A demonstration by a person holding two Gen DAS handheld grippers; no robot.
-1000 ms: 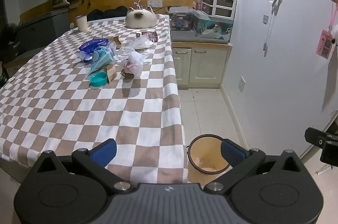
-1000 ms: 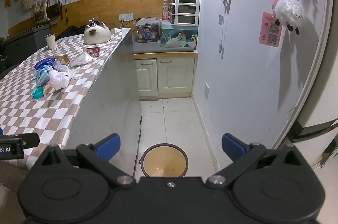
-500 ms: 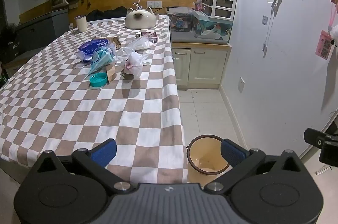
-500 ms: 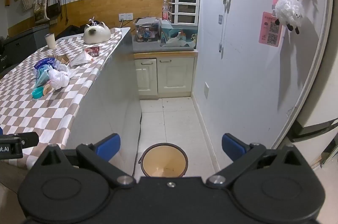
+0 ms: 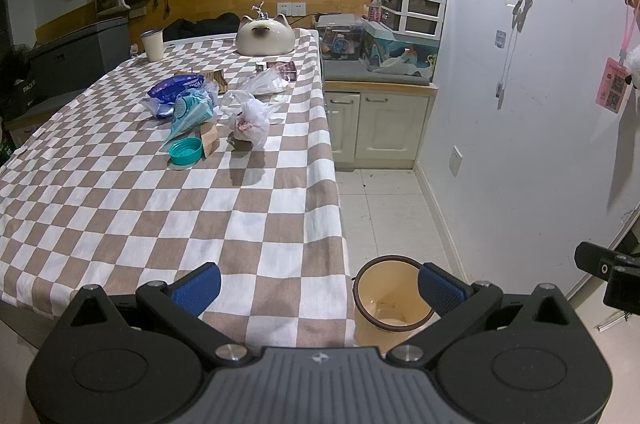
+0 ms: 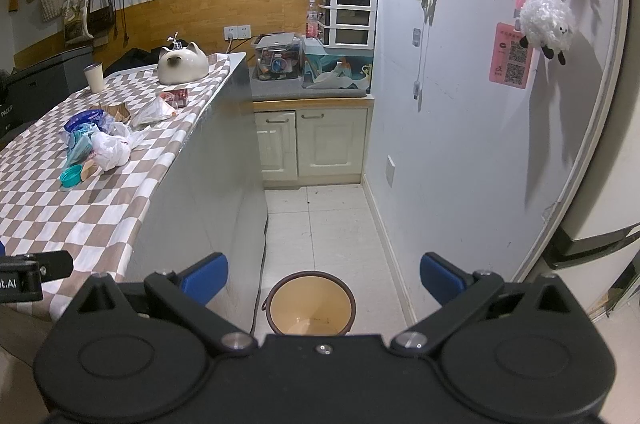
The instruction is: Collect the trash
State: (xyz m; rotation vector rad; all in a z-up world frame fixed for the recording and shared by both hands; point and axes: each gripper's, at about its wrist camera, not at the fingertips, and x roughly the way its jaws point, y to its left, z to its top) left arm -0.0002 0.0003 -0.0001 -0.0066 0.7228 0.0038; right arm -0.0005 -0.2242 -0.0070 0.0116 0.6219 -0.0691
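Trash lies in a cluster on the checkered table [image 5: 168,216]: a crumpled white plastic bag [image 5: 250,121], a teal lid [image 5: 185,150], a teal wrapper [image 5: 191,111], a blue packet [image 5: 173,91] and a clear bag [image 5: 262,83]. The same white bag [image 6: 112,151] and teal lid [image 6: 71,176] show in the right wrist view. A tan bin [image 5: 390,298] stands on the floor by the table's corner, also seen as the bin [image 6: 312,306] below the right gripper. My left gripper [image 5: 318,288] is open over the table's near edge. My right gripper [image 6: 322,278] is open above the bin. Both are empty.
A cat-shaped ceramic pot [image 5: 264,37], a cup [image 5: 152,45] and a small red box [image 5: 286,68] sit at the table's far end. Cream cabinets [image 5: 378,127] with a cluttered counter close the aisle. A white wall [image 6: 460,127] runs along the right.
The left wrist view has crept slightly lower and closer to the table edge. The right gripper is nearly still. Nothing was picked up or let go.
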